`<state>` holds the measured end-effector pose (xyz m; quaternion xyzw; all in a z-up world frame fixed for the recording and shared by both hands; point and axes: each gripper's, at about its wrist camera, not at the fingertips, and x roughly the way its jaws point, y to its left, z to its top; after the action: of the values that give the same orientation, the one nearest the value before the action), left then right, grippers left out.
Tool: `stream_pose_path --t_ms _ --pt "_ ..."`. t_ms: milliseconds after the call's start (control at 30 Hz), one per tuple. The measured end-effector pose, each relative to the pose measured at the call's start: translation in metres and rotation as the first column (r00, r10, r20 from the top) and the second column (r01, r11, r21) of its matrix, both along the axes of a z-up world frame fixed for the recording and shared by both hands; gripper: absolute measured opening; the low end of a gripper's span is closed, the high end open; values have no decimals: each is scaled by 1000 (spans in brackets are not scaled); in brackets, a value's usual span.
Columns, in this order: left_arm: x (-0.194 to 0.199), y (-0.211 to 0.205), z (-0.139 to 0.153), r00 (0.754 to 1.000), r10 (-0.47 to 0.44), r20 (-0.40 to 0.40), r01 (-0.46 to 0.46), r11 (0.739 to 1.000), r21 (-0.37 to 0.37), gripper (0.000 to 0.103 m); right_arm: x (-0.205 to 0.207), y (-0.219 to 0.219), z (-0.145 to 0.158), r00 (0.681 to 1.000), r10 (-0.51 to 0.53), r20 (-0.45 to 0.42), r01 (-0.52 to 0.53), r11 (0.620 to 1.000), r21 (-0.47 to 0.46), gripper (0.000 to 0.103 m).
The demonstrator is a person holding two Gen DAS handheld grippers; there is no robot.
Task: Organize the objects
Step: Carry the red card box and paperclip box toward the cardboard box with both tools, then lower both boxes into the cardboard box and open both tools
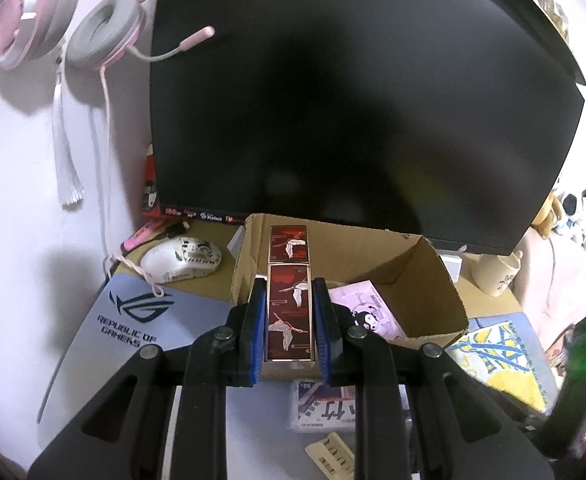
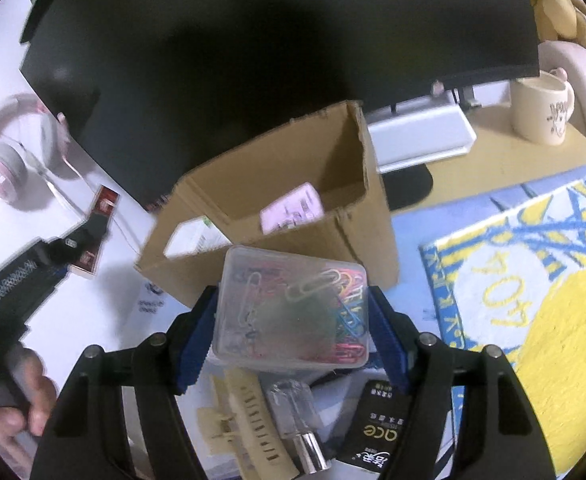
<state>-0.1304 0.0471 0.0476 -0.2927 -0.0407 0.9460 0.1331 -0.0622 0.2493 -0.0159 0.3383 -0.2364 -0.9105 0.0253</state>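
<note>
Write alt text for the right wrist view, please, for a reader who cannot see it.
The right gripper holds a clear plastic box of coloured paper clips just in front of an open cardboard box. Behind stands a dark monitor; a cream hair clip lies below.

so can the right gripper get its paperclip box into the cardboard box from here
Probably yes: the clear plastic paperclip box is held just before the open brown cardboard box, whose top looks unobstructed.
</note>
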Motion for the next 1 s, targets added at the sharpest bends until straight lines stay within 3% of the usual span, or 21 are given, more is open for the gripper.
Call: stream_pose_path --t_ms 267,400,533,733,867,1000 --pt "-4 14 6 999 -14 -33 13 1000 -27 20 -15 8 18 999 21 -46 -22 1000 -11 77" --pt "-5 17 3 998 -63 -28 63 998 -6 20 -16 8 22 997 42 -62 -41 999 5 77" --pt "-1 19 1 997 -31 -66 28 998 -49 20 -17 6 27 995 55 -78 -54 998 17 77" --pt "-10 16 2 997 -23 -72 21 999 -25 20 -23 5 29 994 68 -89 -66 998 23 77" --pt "-16 17 2 996 -36 -84 34 999 -21 20 -25 10 39 984 61 -167 -59 998 21 77" --pt "-19 24 -3 992 -21 -123 12 997 -76 20 -34 15 49 979 26 -204 -14 998 58 77"
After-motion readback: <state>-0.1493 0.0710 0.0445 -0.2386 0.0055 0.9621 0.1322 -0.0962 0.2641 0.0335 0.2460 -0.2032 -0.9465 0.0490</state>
